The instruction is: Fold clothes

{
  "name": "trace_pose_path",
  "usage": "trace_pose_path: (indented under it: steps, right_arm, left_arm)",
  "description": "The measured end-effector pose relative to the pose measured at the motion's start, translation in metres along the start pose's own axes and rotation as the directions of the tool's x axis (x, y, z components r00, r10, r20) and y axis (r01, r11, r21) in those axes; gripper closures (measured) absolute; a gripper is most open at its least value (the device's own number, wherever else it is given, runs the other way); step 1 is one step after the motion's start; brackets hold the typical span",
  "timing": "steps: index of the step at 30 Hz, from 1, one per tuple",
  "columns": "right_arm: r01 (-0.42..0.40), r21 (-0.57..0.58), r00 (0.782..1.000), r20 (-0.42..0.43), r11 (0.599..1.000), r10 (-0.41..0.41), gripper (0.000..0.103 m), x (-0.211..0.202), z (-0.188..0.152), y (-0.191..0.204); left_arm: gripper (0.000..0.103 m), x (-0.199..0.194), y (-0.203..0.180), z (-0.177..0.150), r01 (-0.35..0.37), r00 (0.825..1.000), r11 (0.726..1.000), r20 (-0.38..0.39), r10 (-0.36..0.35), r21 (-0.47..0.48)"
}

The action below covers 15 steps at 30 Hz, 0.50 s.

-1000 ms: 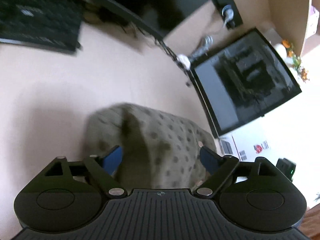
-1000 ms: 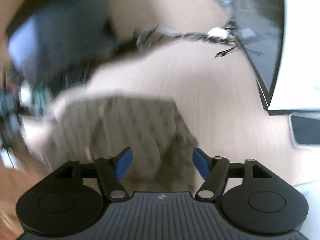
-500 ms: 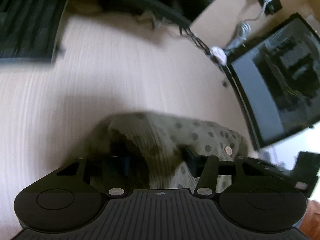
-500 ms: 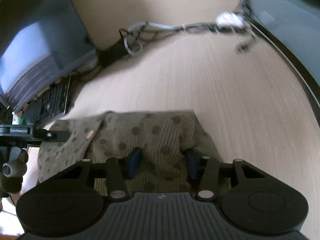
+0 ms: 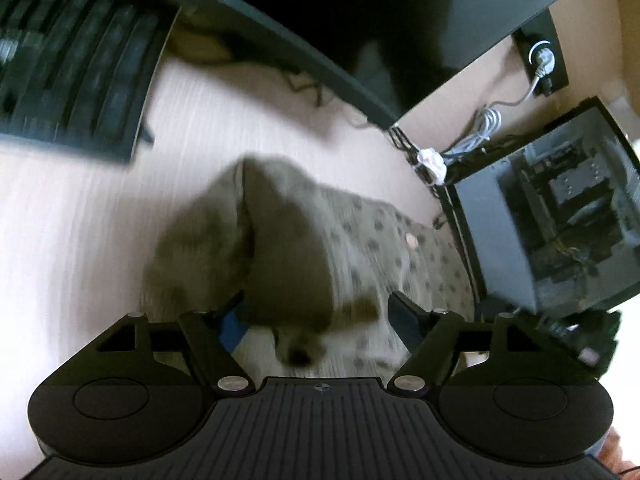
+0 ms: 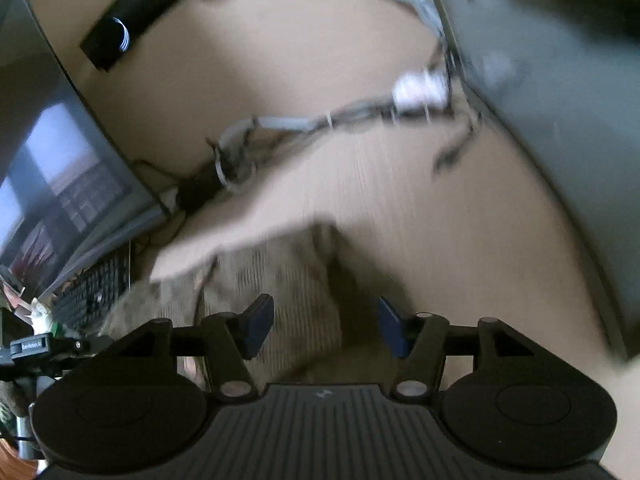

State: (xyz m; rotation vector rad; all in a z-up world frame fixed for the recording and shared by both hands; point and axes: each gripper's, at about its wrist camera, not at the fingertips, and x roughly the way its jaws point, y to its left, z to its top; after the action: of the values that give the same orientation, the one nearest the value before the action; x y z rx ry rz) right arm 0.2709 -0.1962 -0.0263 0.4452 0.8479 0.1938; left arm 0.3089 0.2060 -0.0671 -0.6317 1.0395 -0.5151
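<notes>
One bunched olive garment (image 5: 320, 248), long axis toward the keyboard (image 5: 72, 80).

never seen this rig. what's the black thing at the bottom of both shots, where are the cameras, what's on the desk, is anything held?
Each picture comes from a fisheye camera on a handheld two-finger gripper, looking forward along its fingers; a person holds one in each hand. The black ribbed shape at the bottom is the gripper's own body.

The left gripper and the right gripper both have their blue-tipped fingers spread, with the olive-brown dotted cloth garment lying loosely between them on the pale wooden desk. Both views are motion-blurred, but neither gripper seems to be clamping the fabric.

Around it: a black keyboard, a bundle of grey cables and a glass-sided computer case.
</notes>
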Motion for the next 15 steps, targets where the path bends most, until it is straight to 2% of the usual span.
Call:
trace_pose_path:
  steps: [1, 4, 5, 6, 7, 8, 11, 15]
  right_arm:
    - [0.002, 0.015, 1.000, -0.020, 1.000, -0.002, 0.046, 0.005, -0.007, -0.001]
    - [-0.006, 0.025, 1.000, -0.003, 1.000, 0.006, 0.046, 0.028, -0.015, 0.006]
    - [0.003, -0.013, 1.000, 0.009, 1.000, -0.003, 0.049, 0.033, -0.015, 0.014]
    - [0.012, -0.052, 1.000, 0.022, 0.999, -0.011, 0.073, 0.039, -0.015, 0.022]
    - [0.023, -0.113, 0.999, 0.027, 0.993, -0.020, 0.087, 0.041, -0.017, 0.032]
    - [0.027, -0.166, 0.999, 0.026, 0.986, -0.023, 0.092, 0.041, -0.019, 0.042]
    - [0.042, -0.277, 0.996, 0.088, 0.960, -0.019, 0.093, 0.011, -0.017, 0.070]
    - [-0.031, -0.325, 0.992, 0.107, 0.945, 0.069, 0.093, -0.060, -0.026, 0.076]
  left_arm:
    - [0.023, 0.003, 0.001, -0.002, 0.004, 1.000, 1.000, -0.001, -0.004, -0.016]
    - [0.024, 0.017, -0.002, 0.000, -0.029, 1.000, 0.999, 0.002, 0.029, -0.043]
    - [0.027, 0.021, -0.004, 0.002, -0.043, 0.999, 0.998, 0.007, 0.044, -0.048]
    - [0.033, 0.024, -0.007, 0.003, -0.060, 0.998, 0.997, 0.013, 0.061, -0.045]
    - [0.062, 0.026, -0.012, 0.004, -0.081, 0.996, 0.996, 0.021, 0.082, -0.025]
    - [0.082, 0.028, -0.017, 0.005, -0.102, 0.994, 0.995, 0.029, 0.102, -0.004]
    - [0.090, 0.009, -0.044, 0.001, -0.130, 0.989, 0.986, 0.083, 0.122, 0.100]
    - [0.090, -0.049, -0.082, -0.024, -0.088, 0.991, 0.961, 0.118, 0.059, 0.261]
